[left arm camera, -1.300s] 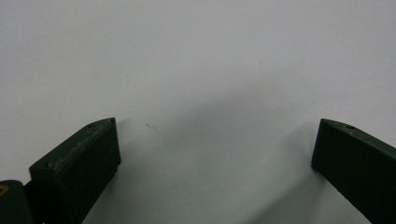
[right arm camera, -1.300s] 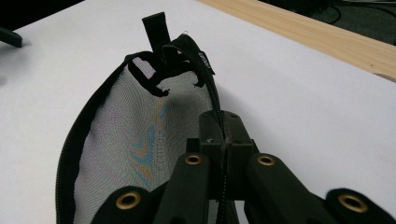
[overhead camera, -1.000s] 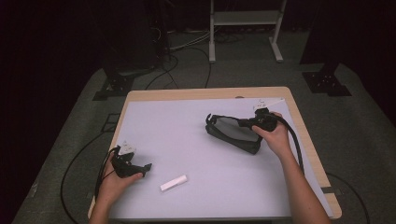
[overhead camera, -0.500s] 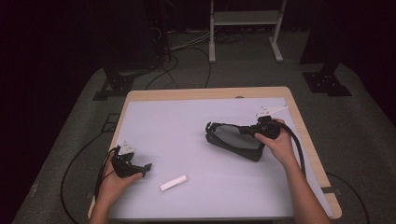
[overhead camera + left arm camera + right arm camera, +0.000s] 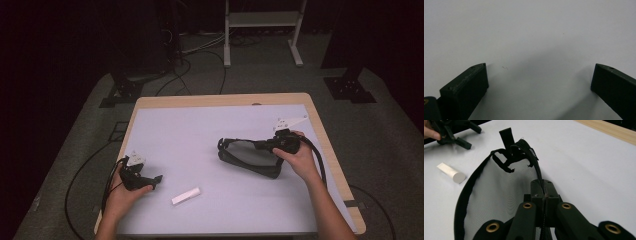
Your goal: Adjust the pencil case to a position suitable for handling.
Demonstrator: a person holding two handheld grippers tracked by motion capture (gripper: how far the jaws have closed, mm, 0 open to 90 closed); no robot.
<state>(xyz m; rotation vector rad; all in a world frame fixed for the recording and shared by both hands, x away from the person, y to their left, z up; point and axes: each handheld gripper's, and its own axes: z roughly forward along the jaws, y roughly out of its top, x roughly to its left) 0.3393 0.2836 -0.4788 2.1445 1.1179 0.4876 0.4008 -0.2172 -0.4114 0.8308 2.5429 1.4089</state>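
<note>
A black mesh pouch (image 5: 250, 159) lies on the right half of the white table top (image 5: 200, 130), its long side running across the table and its zipper edge lifted. In the right gripper view the pouch (image 5: 496, 195) gapes open, the see-through mesh sagging between the two zipper bands, with a tangle of black straps and a pull tab at its far end. The right gripper (image 5: 280, 144) has its jaws pressed together on the zipper edge near the pouch's right end; in its own view the band runs straight into the seam between the two pads (image 5: 545, 195). A white cylinder (image 5: 186, 195), perhaps a stick of chalk or a small tube, though it is too small to name surely, lies on the table top well apart from the pouch, toward the near left; it also shows beside the pouch's open mouth (image 5: 451, 173). Just left of the cylinder, the left gripper (image 5: 150, 181) rests low over the table top in the person's left hand (image 5: 122, 192), its jaws standing wide apart with nothing between them (image 5: 537, 80).
</note>
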